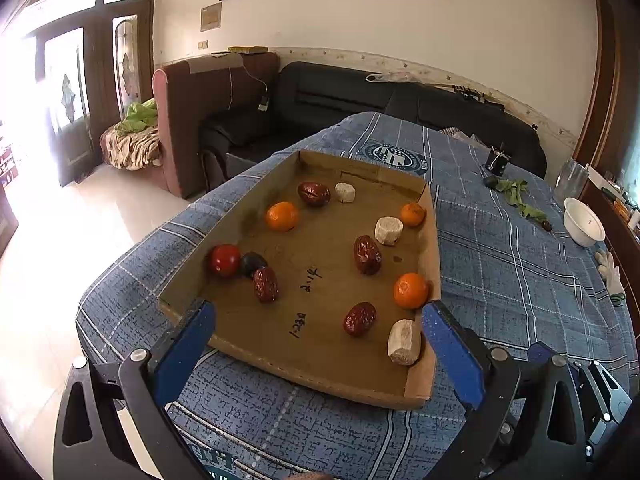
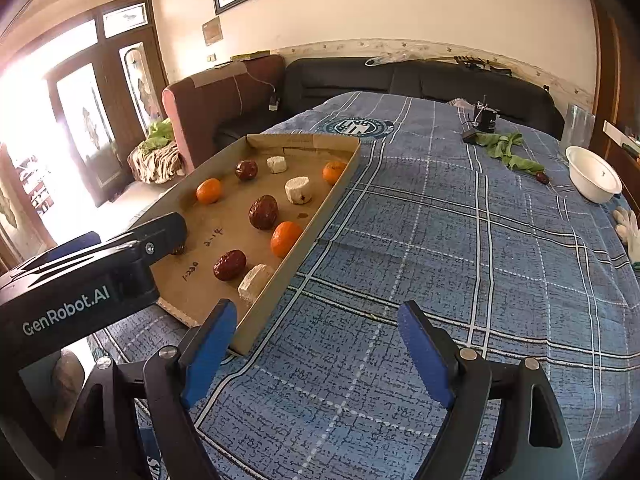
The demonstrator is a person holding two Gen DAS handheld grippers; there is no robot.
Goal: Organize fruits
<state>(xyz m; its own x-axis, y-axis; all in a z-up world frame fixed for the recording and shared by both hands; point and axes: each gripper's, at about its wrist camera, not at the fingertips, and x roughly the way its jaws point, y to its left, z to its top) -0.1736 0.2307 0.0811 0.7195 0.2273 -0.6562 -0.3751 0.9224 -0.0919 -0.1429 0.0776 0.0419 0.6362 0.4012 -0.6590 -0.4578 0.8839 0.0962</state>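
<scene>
A shallow cardboard tray [image 1: 320, 364] lies on the blue plaid cloth. In it are three tangerines, one at the near right [image 1: 411, 290], several wrinkled red dates such as the one in the middle [image 1: 367, 254], three white cylinder pieces, the closest [image 1: 404, 342], plus a red round fruit [image 1: 225, 260] and a dark plum [image 1: 252, 263] at the left wall. My left gripper [image 1: 320, 328] hovers open over the tray's near end, nothing between its pads. My right gripper [image 2: 316, 332] stands open above bare cloth, just right of the tray's [image 2: 296, 240] near corner.
A white bowl [image 2: 594, 174], green leaves [image 2: 506, 148], a stray date [image 2: 542, 177] and a small black device [image 2: 486, 120] sit at the far right. White gloves [image 2: 630, 228] lie at the right edge. The table drops off left of the tray; sofas stand behind.
</scene>
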